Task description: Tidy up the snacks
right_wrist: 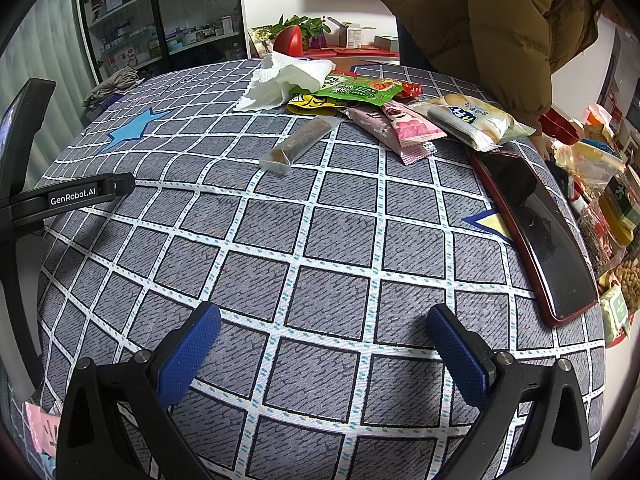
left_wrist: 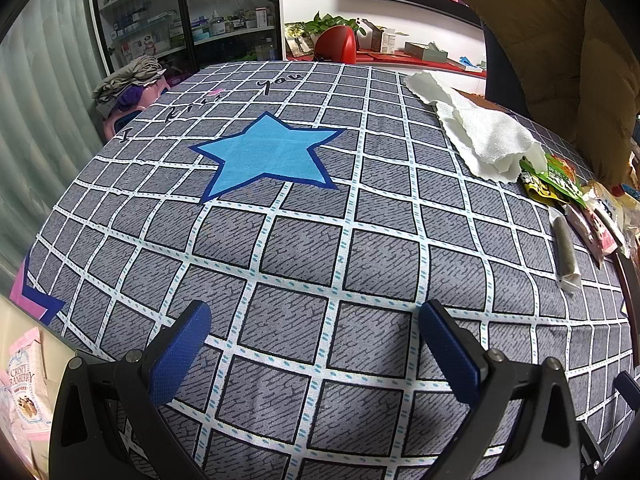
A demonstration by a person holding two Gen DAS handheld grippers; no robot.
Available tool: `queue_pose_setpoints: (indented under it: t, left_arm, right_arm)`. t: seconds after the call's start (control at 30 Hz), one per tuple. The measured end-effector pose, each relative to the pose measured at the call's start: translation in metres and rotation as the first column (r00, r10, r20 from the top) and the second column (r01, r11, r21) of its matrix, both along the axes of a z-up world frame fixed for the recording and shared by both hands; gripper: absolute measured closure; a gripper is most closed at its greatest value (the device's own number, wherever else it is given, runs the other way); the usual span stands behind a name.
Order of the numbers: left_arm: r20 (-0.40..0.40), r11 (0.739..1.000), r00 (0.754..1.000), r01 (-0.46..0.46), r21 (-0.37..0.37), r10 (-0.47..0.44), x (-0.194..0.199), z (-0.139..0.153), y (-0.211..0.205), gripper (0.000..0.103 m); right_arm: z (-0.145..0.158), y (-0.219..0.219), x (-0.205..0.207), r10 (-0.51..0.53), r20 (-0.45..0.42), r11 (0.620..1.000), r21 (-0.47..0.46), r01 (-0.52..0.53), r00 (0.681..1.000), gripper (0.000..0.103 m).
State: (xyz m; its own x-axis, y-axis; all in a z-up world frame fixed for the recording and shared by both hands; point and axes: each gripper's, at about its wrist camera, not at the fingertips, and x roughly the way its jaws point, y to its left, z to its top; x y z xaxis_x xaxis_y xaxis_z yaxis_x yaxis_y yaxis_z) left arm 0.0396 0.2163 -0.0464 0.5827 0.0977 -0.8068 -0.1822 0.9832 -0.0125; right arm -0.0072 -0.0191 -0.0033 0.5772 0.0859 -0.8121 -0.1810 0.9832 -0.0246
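Several snack packets lie on the far part of the checked tablecloth: a clear-wrapped brown bar, a green packet, a yellow packet, pink packets and a white cake packet. The bar and the pile sit at the right edge of the left wrist view. My right gripper is open and empty, low over the cloth, well short of the snacks. My left gripper is open and empty over bare cloth. It also shows in the right wrist view at the left.
A crumpled paper towel lies behind the snacks. A dark phone in a red case lies at the right. A person in a brown jacket stands at the far side. A pink cranberry snack packet lies off the table's left edge.
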Motion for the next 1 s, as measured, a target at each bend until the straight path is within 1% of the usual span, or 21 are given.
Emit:
queue_pose_setpoints:
  t: [0.47,0.53,0.6,0.67,0.73,0.77,0.8,0.83,0.87,0.9,1.0]
  left_arm:
    - [0.000,1.000,1.000,0.000,0.000,0.000,0.000,0.001,0.000,0.000]
    - [0.000,1.000,1.000,0.000,0.000,0.000,0.000,0.000,0.000,0.000]
    - [0.000,1.000,1.000,0.000,0.000,0.000,0.000,0.000,0.000,0.000]
    - [0.000,1.000,1.000,0.000,0.000,0.000,0.000,0.000,0.000,0.000]
    - [0.000,1.000,1.000,-0.001,0.000,0.001,0.000,0.000,0.000,0.000]
    - [0.000,1.000,1.000,-0.001,0.000,0.001,0.000,0.001,0.000,0.000]
    - [0.000,1.000,1.000,0.000,0.000,0.000,0.001,-0.001,0.000,0.000]
    - [-0.002,1.000,1.000,0.004,0.002,-0.004,0.004,-0.003,-0.002,0.000]
    - [-0.008,1.000,1.000,0.009,0.002,-0.009,0.004,-0.002,-0.002,0.000]
    - [-0.026,1.000,1.000,0.012,-0.002,-0.012,0.006,-0.001,-0.001,0.000]
    - [-0.113,0.999,0.993,0.044,-0.016,-0.046,0.012,0.004,0.000,0.000]
  right_arm:
    - [0.000,0.001,-0.001,0.000,-0.001,1.000,0.000,0.000,1.000,0.000]
    - [-0.004,0.003,0.006,-0.011,-0.019,1.000,-0.004,0.011,1.000,0.000]
    - [-0.005,0.009,0.023,-0.022,-0.124,1.000,-0.019,0.020,0.992,0.000]
    - [-0.005,0.010,0.037,-0.017,-0.217,1.000,-0.025,0.012,0.976,0.000]
    - [0.001,0.000,0.039,-0.017,-0.281,1.000,0.021,0.024,0.960,0.000]
    - [0.002,-0.002,0.041,-0.011,-0.331,0.999,0.037,0.024,0.943,0.000]
    - [0.003,-0.003,0.042,-0.004,-0.394,0.998,0.053,0.027,0.919,0.000]
    - [0.005,-0.004,0.042,-0.006,-0.436,0.997,0.065,0.039,0.900,0.000]
    - [0.010,-0.007,0.036,-0.015,-0.474,0.995,0.078,0.059,0.880,0.000]
    - [0.019,-0.008,0.026,-0.021,-0.494,0.994,0.086,0.073,0.869,0.000]
    - [0.040,-0.001,-0.013,0.006,-0.528,0.994,0.099,0.054,0.849,0.000]
